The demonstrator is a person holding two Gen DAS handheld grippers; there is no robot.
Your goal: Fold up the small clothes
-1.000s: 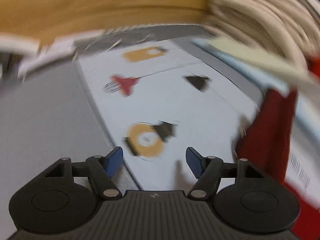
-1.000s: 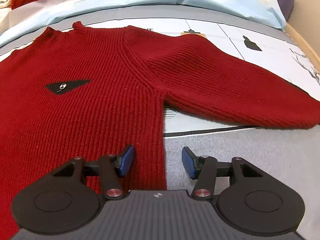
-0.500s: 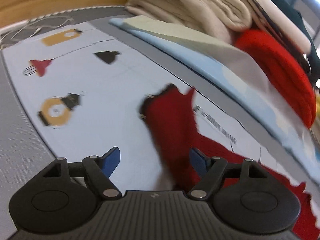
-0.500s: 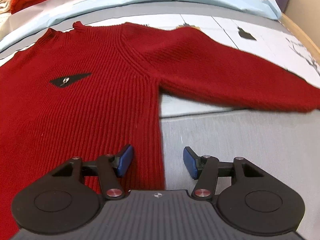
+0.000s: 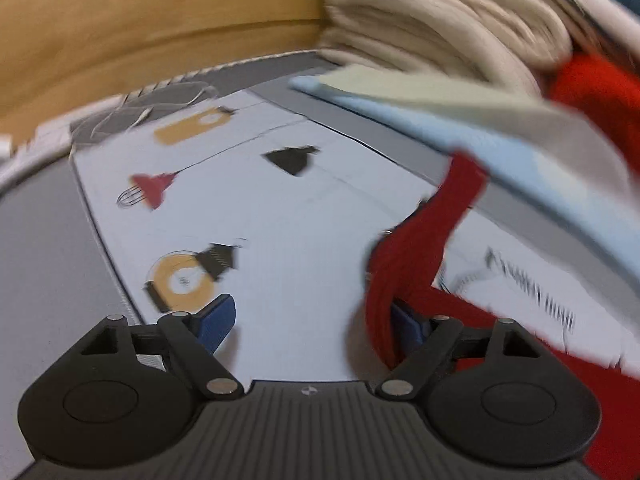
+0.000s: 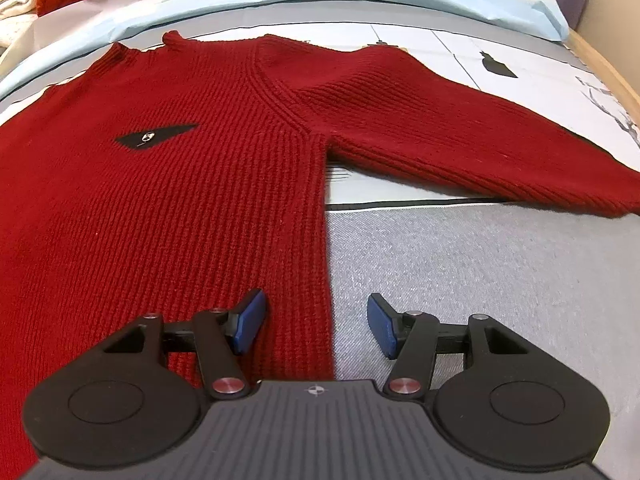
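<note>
Left gripper (image 5: 310, 322): jaws spread wide over the white printed mat (image 5: 288, 232), nothing pinched; a sleeve of the red sweater (image 5: 416, 248) lies against the inner face of its right finger; view blurred. Cream folded knitwear (image 5: 440, 32) sits stacked beyond a pale blue sheet (image 5: 500, 132). Right gripper (image 6: 316, 326): jaws likewise spread, straddling the sweater's side edge; the red sweater (image 6: 168, 184) lies flat, front up, one sleeve stretched rightward across mat and grey tabletop (image 6: 480, 264).

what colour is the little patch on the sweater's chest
Black, with a small pale emblem; the patch on the red sweater shows best in the right wrist view.
</note>
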